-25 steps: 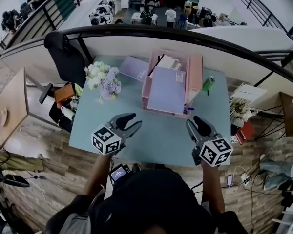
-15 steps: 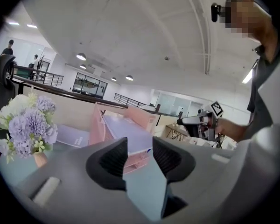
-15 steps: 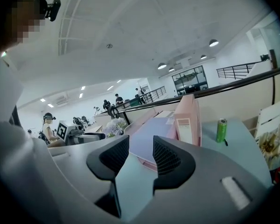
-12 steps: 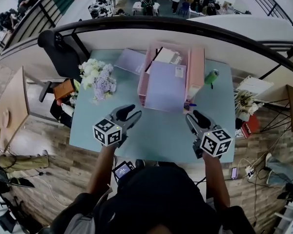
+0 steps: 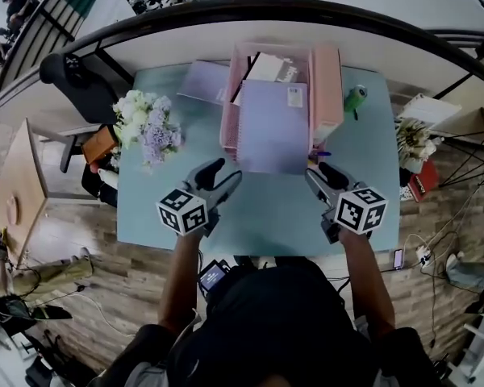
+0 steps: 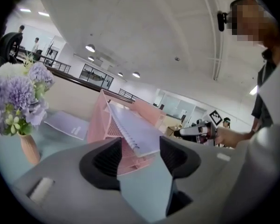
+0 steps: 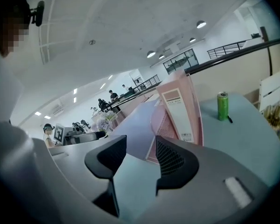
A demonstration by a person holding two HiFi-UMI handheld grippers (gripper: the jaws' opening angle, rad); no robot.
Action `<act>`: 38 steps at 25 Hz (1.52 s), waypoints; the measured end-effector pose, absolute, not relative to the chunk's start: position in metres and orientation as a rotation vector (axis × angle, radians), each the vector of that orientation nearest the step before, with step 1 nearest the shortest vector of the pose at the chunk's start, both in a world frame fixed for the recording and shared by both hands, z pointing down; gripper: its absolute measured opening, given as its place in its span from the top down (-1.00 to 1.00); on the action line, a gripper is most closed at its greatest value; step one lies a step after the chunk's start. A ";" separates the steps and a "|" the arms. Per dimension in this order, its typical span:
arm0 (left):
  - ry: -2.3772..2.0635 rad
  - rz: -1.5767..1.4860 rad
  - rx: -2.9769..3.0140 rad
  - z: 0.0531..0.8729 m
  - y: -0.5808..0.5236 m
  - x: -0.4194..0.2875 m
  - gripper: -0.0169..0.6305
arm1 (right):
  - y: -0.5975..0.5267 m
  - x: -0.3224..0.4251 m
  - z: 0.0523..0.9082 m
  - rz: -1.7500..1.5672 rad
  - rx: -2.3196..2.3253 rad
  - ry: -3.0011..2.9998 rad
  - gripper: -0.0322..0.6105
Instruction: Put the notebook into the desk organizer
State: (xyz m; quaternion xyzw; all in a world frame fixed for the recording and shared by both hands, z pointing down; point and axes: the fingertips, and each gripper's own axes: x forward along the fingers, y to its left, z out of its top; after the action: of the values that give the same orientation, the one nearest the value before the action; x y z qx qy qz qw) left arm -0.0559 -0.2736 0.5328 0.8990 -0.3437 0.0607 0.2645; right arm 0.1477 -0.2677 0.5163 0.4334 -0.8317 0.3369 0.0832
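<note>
Currently the lilac spiral-bound notebook (image 5: 273, 127) lies sloped across the front part of the pink plastic desk organizer (image 5: 327, 79). Its smooth cover faces up, its wire coil runs along the left edge, and its near edge overhangs the organizer's front. The organizer is box-shaped, with perforated mesh walls and a tall solid divider on the right side.

Both units stand on the pale blue-green rectangular tabletop (image 5: 266, 216), which has a smooth matte surface.

The left gripper (image 5: 222, 174) is over the table just short of the notebook's near edge. Its jaws have just been opening and now stand wide apart; the black ribbed pads (image 6: 107, 160) hold nothing between them. The right gripper (image 5: 321, 176) is near the organizer's front right corner. Its jaws have also just been opening, stand spread, and are empty.

A second flat lilac booklet (image 5: 203, 81) lies left of the organizer. A bunch of white and purple flowers (image 5: 149, 123) stands further left. A green cylindrical can (image 5: 355, 99) stands upright to the right.
</note>
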 end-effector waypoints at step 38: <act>-0.915 0.389 2.550 0.529 -0.260 -0.040 0.31 | -0.252 0.096 0.492 0.860 1.314 -2.488 0.67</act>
State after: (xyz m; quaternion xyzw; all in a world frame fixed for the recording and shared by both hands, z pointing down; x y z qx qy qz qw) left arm -0.0401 -0.2602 0.5287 0.9127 -0.3273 0.1394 0.2009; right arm 0.0964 -0.2519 0.4920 0.4445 -0.8415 0.2907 0.0993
